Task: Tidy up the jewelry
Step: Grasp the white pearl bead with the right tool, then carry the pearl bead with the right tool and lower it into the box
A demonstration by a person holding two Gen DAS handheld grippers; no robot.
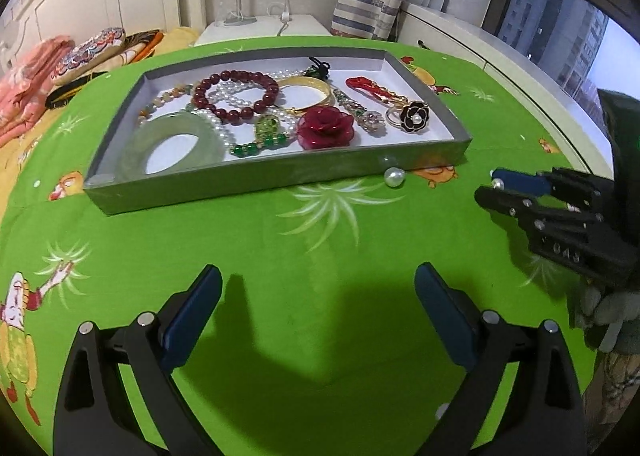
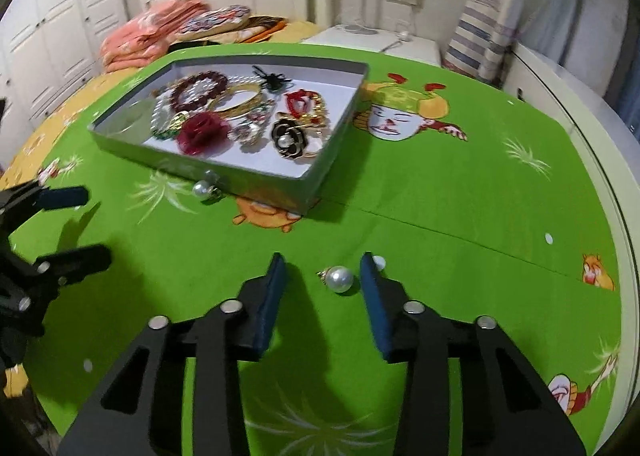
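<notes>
A grey tray (image 1: 248, 186) on the green cloth holds a jade bangle (image 1: 172, 144), a dark red bead bracelet (image 1: 236, 92), a gold bangle (image 1: 308, 90), a red fabric rose (image 1: 326, 126) and a black flower brooch (image 1: 415, 116). One pearl earring (image 1: 395, 177) lies on the cloth against the tray's front wall (image 2: 202, 189). A second pearl earring (image 2: 339, 279) lies between the fingers of my right gripper (image 2: 322, 262), which is open and not touching it. My left gripper (image 1: 318, 276) is open over bare cloth, well short of the tray.
The cartoon-print tablecloth (image 1: 320, 336) covers a round table; its edge (image 2: 616, 216) curves close on the right. Folded bedding (image 2: 160, 32) and pillows lie on a bed behind. A white nightstand (image 1: 260, 28), a curtain and a window stand at the back.
</notes>
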